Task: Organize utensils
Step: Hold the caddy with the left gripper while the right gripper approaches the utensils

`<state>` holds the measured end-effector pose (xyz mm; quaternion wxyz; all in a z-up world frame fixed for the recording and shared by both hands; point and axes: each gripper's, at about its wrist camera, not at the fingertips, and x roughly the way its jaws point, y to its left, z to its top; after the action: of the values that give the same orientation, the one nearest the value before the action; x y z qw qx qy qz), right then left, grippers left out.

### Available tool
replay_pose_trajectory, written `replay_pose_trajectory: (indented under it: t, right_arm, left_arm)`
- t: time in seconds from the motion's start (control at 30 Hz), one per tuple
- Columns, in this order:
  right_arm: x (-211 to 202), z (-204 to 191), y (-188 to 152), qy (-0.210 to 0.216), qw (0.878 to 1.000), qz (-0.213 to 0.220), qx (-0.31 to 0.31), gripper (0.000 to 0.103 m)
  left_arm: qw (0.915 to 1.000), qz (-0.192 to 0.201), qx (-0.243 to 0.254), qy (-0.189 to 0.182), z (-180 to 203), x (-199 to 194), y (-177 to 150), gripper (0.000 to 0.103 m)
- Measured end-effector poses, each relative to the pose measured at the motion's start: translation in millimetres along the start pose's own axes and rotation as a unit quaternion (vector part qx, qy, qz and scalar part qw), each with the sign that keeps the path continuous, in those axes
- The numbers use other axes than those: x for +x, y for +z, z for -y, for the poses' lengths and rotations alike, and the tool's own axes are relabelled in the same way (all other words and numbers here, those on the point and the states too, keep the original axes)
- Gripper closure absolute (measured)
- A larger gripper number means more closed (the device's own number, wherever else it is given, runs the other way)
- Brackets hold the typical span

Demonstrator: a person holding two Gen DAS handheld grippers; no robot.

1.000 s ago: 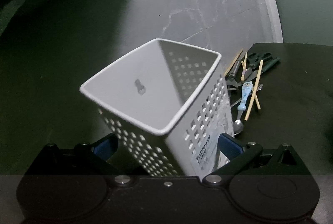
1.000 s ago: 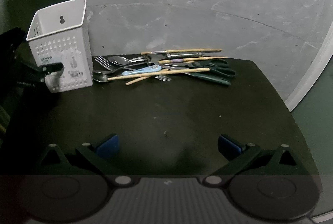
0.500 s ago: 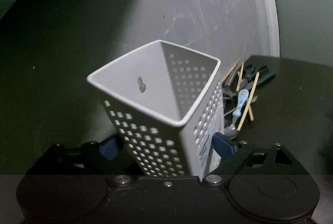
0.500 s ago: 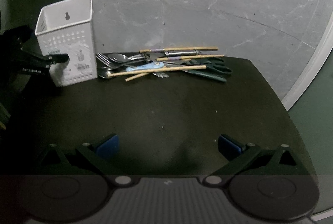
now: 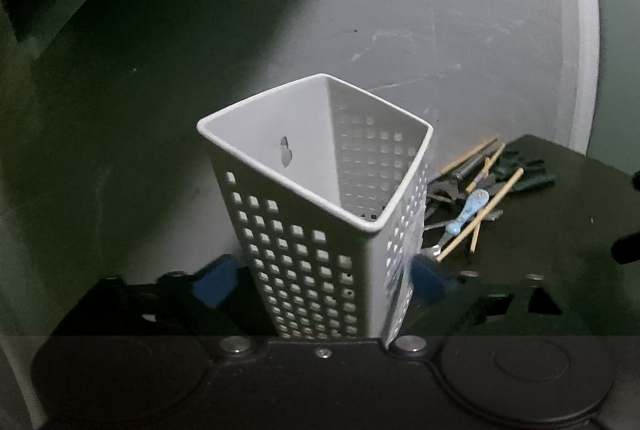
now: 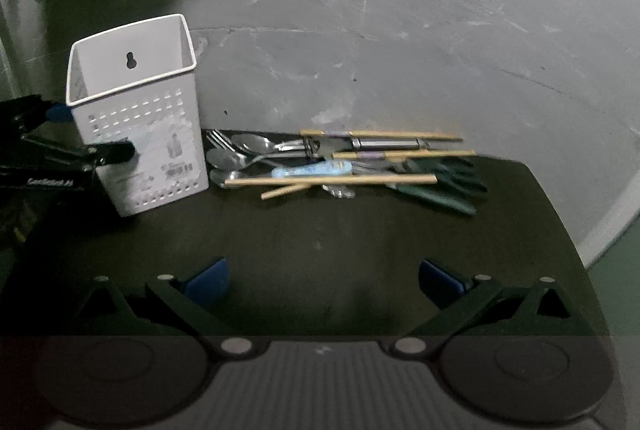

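Note:
A white perforated utensil holder (image 5: 316, 214) stands upright at the left of the dark table (image 6: 320, 238). My left gripper (image 5: 320, 280) is shut on its lower sides; it also shows in the right wrist view (image 6: 92, 134), around the holder (image 6: 140, 110). A pile of utensils (image 6: 340, 162) lies right of the holder: spoons, a fork, wooden chopsticks (image 6: 332, 181), a blue-handled piece (image 6: 312, 170) and dark green scissors (image 6: 440, 186). The pile also shows in the left wrist view (image 5: 476, 202). My right gripper (image 6: 322, 280) is open and empty above the table's front.
The table's far edge runs just behind the utensil pile, with grey marbled floor (image 6: 400, 30) beyond. A pale curved edge (image 5: 576, 50) shows at the right. Dark shapes fill the upper left.
The left gripper has turned the holder and set it more upright, closer to the utensil pile. The right gripper has moved in toward the pile.

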<state>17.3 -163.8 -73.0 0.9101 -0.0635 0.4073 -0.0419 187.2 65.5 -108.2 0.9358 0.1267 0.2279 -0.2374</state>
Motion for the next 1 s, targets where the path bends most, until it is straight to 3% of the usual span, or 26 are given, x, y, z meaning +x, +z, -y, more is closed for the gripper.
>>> replay_pose_trajectory:
  t: [0.1,0.17,0.6,1.0]
  right_arm:
    - [17,11,9,0.020,1.000,0.000,-0.006,0.000]
    - [27,19,16,0.032,0.999,0.002,-0.011,0.000]
    - [54,50,36,0.087,0.995,0.006,-0.050,0.000]
    - [76,45,41,0.136,0.986,0.016,-0.099,0.000]
  left_arm:
    - [1.0000,0.001,-0.008,0.005,5,5,3,0.001]
    - [0.9998,-0.003,-0.006,0.017,10,10,4,0.012]
    - [0.9989,-0.011,-0.016,0.043,30,-6,-1,0.014]
    - [0.9914,-0.054,-0.066,0.099,63,-61,-15,0.013]
